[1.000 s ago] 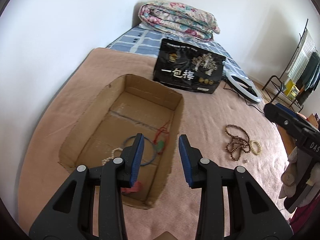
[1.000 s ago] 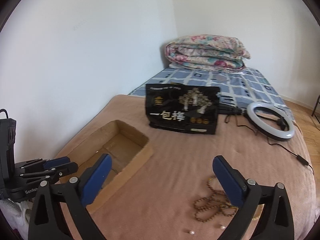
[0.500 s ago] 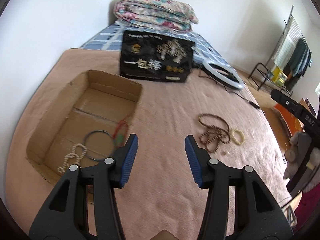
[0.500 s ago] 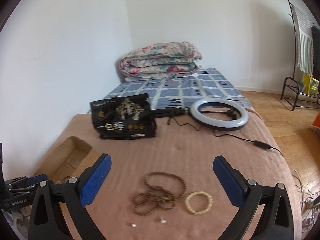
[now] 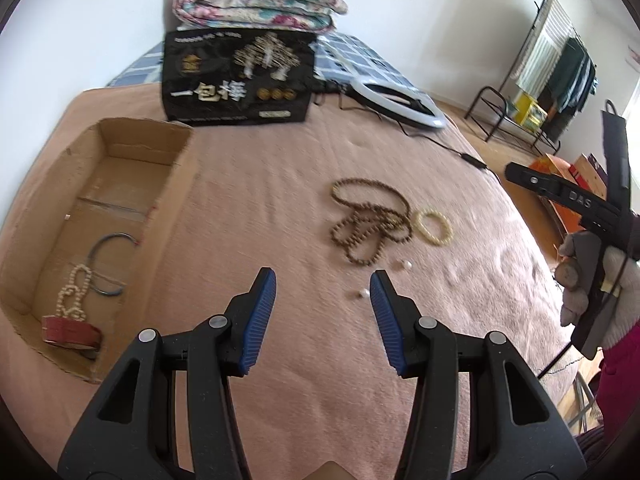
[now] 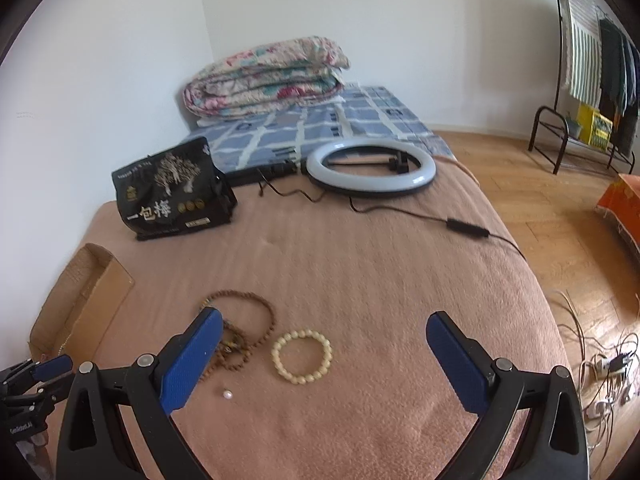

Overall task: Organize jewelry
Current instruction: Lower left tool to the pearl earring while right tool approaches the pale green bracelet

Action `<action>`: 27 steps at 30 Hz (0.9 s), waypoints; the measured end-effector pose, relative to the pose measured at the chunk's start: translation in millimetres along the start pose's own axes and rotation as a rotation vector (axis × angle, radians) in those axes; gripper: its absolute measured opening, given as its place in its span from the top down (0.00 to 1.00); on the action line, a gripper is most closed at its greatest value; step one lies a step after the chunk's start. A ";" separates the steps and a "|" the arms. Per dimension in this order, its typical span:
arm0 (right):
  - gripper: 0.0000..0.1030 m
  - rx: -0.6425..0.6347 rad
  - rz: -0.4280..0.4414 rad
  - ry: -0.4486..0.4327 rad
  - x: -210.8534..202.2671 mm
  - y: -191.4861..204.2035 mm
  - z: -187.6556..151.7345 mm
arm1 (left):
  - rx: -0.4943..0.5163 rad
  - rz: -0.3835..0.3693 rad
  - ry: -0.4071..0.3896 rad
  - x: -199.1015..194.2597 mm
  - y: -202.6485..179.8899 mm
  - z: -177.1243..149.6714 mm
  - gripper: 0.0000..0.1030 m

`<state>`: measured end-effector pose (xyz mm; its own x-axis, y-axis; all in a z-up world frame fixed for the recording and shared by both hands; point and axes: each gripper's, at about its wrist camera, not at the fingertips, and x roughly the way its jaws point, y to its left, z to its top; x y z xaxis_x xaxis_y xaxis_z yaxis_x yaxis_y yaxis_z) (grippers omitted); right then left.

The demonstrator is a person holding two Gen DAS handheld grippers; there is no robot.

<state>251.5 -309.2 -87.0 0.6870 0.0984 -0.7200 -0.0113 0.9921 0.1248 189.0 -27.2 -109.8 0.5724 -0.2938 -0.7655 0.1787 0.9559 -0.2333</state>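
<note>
Both tongs, left (image 5: pixel 323 290) and right (image 6: pixel 324 342), hover gaping above the bracelet (image 6: pixel 301 356).

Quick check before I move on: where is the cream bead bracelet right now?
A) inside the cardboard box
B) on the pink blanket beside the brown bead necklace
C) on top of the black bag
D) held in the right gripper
B: the cream bead bracelet lies flat on the pink blanket, right next to the brown bead necklace; the open right gripper holds nothing, and the cardboard box does not contain it.
</note>
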 end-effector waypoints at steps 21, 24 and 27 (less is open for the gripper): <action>0.25 0.059 0.044 0.246 76.1 -19.8 -21.0 | 0.145 -0.040 0.144 73.0 -48.3 -25.5 0.63; 0.29 0.052 0.046 0.250 80.2 -18.0 -20.2 | 0.148 -0.032 0.149 80.0 -50.4 -25.3 0.63; 0.36 0.048 0.055 0.257 84.6 -17.4 -19.8 | 0.153 -0.009 0.147 85.8 -50.5 -23.9 0.63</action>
<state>295.4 -316.7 -163.6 0.4792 0.1743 -0.8602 -0.0050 0.9806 0.1960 210.0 -100.6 -178.0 0.4495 -0.2876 -0.8457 0.3092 0.9383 -0.1548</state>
